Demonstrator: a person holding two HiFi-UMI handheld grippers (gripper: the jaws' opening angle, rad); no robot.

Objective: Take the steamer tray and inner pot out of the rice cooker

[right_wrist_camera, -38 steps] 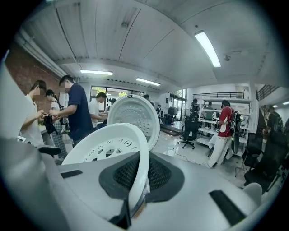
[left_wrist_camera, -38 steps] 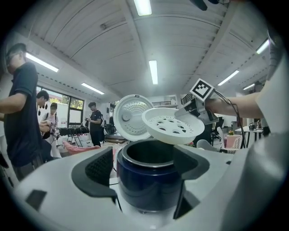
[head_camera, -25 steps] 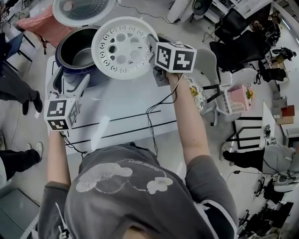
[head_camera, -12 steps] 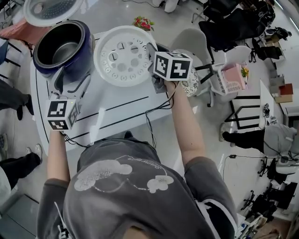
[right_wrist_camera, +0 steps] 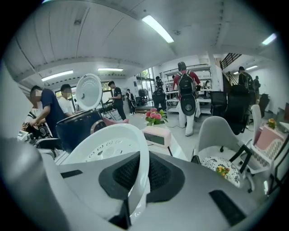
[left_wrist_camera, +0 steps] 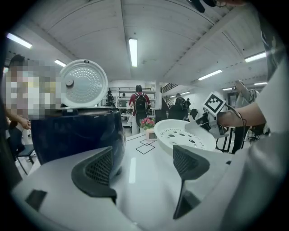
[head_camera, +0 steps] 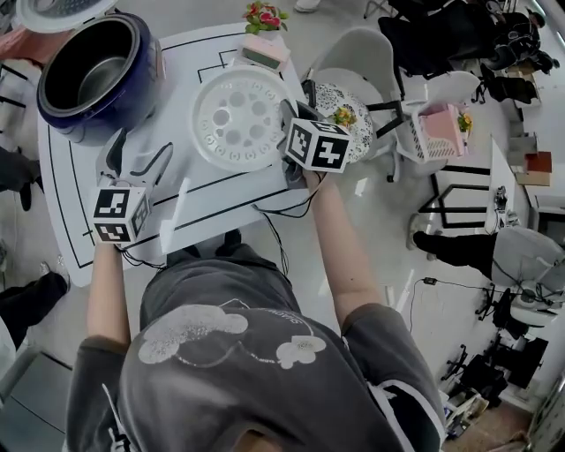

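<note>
The white perforated steamer tray hangs low over the white table, right of the rice cooker. My right gripper is shut on its near right rim, which runs between the pads. The dark blue rice cooker stands at the table's far left with its lid up. The metal inner pot sits inside it. My left gripper is open and empty, just in front of the cooker.
A pink clock and a small flower pot stand at the table's far edge. To the right of the table are a white chair with a patterned cushion and a pink basket. People stand to the left.
The right gripper has carried the steamer tray away from above the cooker, rightward and down toward the table. The left gripper has sunk a little, still open.
</note>
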